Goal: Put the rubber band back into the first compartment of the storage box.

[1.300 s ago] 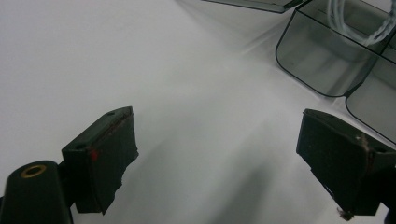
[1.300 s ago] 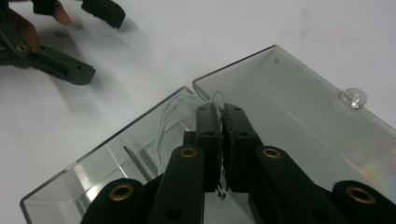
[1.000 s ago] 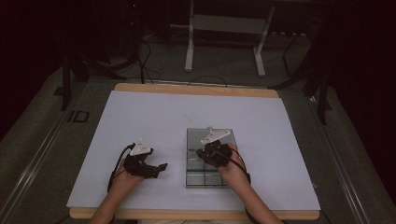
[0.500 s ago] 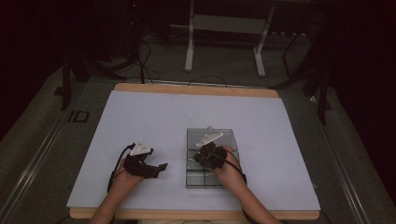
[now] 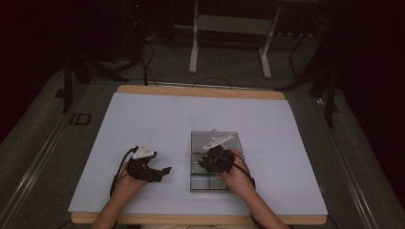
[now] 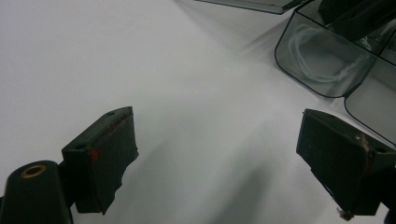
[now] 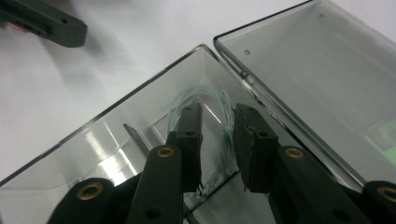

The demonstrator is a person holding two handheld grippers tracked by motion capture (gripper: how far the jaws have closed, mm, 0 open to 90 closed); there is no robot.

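Here, in the high view, a clear plastic compartment box [image 5: 210,164] lies on the white table sheet [image 5: 157,119] near the person's edge, with its lid [image 5: 213,140] folded open away from the person. The right gripper [image 5: 206,164] sits over the box's middle compartments, and the left gripper [image 5: 165,171] rests on the sheet just left of the box, apart from it.

In the left gripper view, the left gripper [image 6: 217,158] has its jaws spread wide over bare sheet, with nothing between them. The box's corner compartment [image 6: 322,58] shows at upper right, with a coiled white cord [image 6: 308,56] lying in it.

In the right gripper view, the right gripper [image 7: 217,125] reaches down into a compartment of the box [image 7: 154,107]. Its jaws have just been opening and now stand a narrow gap apart; the cord [image 7: 223,140] lies in the compartment between and under them, and the pads do not press on it. The lid [image 7: 317,74] lies flat beside it.
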